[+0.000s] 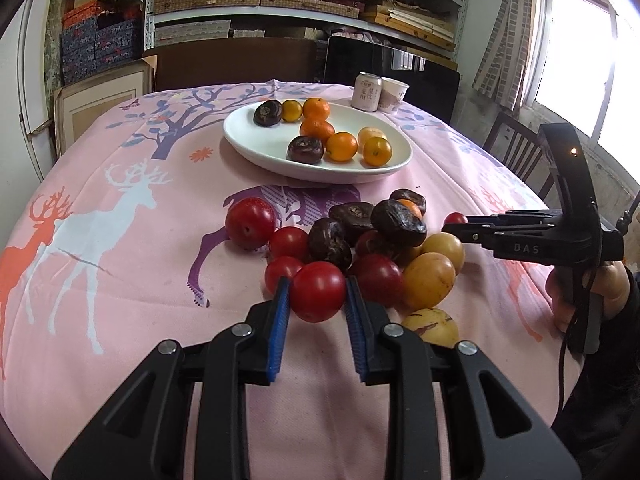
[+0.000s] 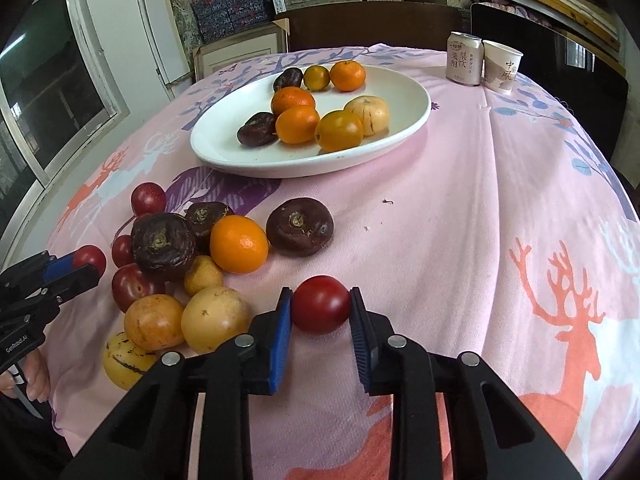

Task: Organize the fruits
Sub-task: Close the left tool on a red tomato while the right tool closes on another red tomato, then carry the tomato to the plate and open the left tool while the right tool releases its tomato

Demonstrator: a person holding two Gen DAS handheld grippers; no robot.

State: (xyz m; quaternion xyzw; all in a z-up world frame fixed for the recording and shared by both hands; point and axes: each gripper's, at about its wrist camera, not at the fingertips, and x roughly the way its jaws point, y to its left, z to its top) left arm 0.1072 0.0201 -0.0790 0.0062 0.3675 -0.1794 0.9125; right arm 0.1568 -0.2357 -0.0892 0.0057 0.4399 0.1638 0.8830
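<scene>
Pink deer-print cloth covered the desk (image 2: 460, 240), where each hand-held gripper, left (image 1: 318, 294) and right (image 2: 322, 306), was pinched on a red fruit, the left's (image 1: 317, 291) and the right's (image 2: 322, 304), seemingly mid-pickup; lifting toward the white plate (image 2: 224, 148) was probably called for next.

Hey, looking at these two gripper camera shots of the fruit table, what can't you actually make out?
- Left wrist view: the orange fruit in the loose pile, mostly hidden behind dark wrinkled fruits.
- Left wrist view: the small red fruit in the right gripper, half covered by its fingers.
- Both views: the print on the drink can and paper cup, too small to read.
</scene>
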